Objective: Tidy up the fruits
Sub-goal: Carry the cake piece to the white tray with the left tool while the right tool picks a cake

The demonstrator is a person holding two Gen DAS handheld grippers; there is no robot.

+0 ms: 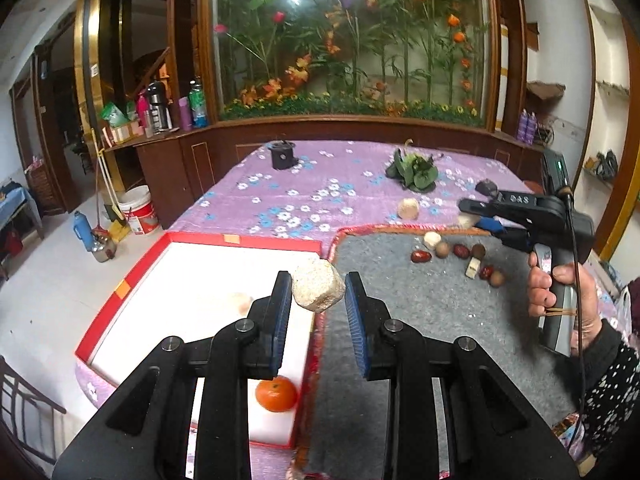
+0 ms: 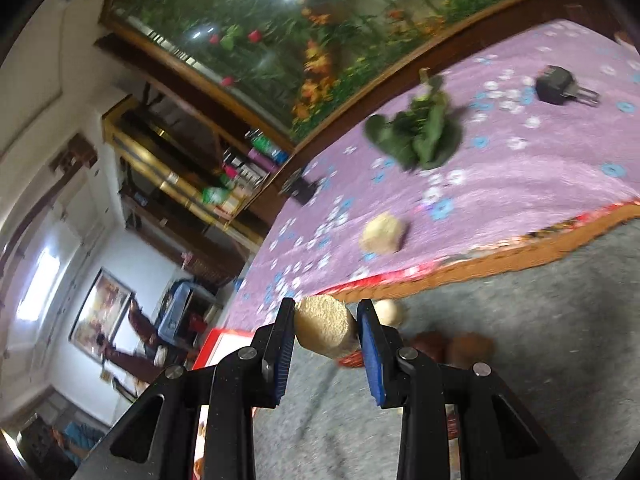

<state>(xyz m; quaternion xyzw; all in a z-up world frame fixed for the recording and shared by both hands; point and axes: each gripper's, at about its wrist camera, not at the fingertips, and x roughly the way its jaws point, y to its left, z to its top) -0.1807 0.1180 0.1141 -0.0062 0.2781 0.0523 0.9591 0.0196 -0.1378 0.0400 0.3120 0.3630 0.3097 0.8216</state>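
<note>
My left gripper [image 1: 319, 294] is shut on a pale beige chunk [image 1: 318, 291] and holds it above the right edge of the red-rimmed white box [image 1: 152, 304]. An orange mandarin [image 1: 276, 393] lies in the box. My right gripper [image 2: 326, 330] is shut on a second beige chunk [image 2: 326, 332], lifted above the grey mat [image 2: 520, 360]; it also shows in the left wrist view [image 1: 470, 216]. Red dates [image 1: 421, 256], brown round fruits [image 1: 442, 249] and pale pieces [image 1: 432, 239] lie on the mat's far part.
Another beige chunk [image 1: 408, 208] and a green leafy bunch [image 1: 414, 172] lie on the purple flowered cloth [image 1: 300, 192]. A black round object [image 1: 283, 155] stands at the far edge. A dark plug-like item [image 2: 556, 85] lies on the cloth.
</note>
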